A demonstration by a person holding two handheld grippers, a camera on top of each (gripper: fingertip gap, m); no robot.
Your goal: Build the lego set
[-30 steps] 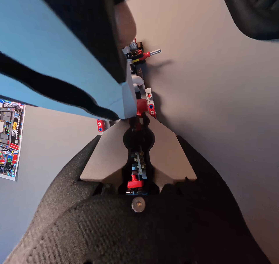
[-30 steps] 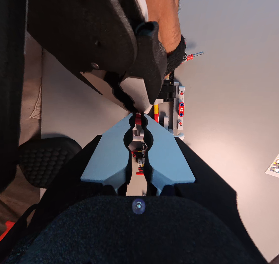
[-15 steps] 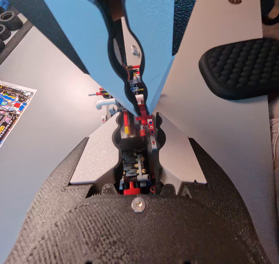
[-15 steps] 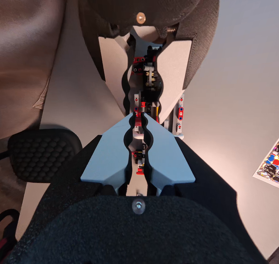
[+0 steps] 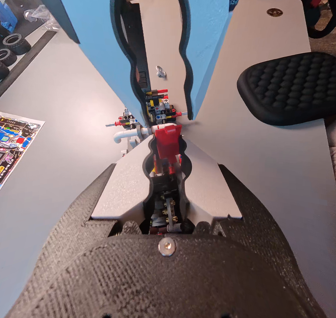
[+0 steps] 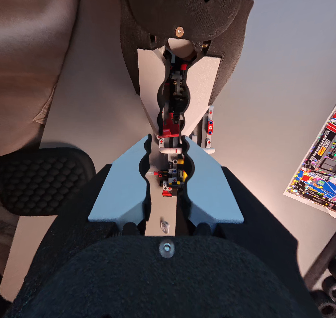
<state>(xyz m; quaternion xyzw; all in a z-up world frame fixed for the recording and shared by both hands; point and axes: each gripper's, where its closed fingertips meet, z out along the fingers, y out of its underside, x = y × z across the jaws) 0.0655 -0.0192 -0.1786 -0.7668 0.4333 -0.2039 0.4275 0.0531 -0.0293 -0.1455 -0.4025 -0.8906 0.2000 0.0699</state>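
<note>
My left gripper (image 5: 167, 136), with grey fingers, is shut on a long lego chassis (image 5: 169, 200) of black, grey and yellow beams. A red panel piece (image 5: 168, 142) sits on the chassis right at the grey fingertips. The chassis's far end (image 5: 158, 107) and a white curved pipe (image 5: 125, 133) stick out beyond them over the grey table (image 5: 63, 145). My right gripper (image 6: 166, 136), with blue fingers, faces the left one tip to tip. It is open and empty, its jaws on either side of the far end. In the right wrist view the red panel (image 6: 169, 129) shows just beyond the blue tips.
A colourful sticker sheet (image 5: 16, 142) lies on the table; it also shows in the right wrist view (image 6: 316, 163). Black tyres (image 5: 14, 44) sit at the far left. A black textured chair armrest (image 5: 291, 89) is off the table's right edge. A small grey part (image 5: 161, 71) lies loose. The grippers are tip to tip, or close to it.
My right gripper was shut on the red piece and is now open, off it. The red panel stays on the chassis in my left gripper. Both views have swung round.
</note>
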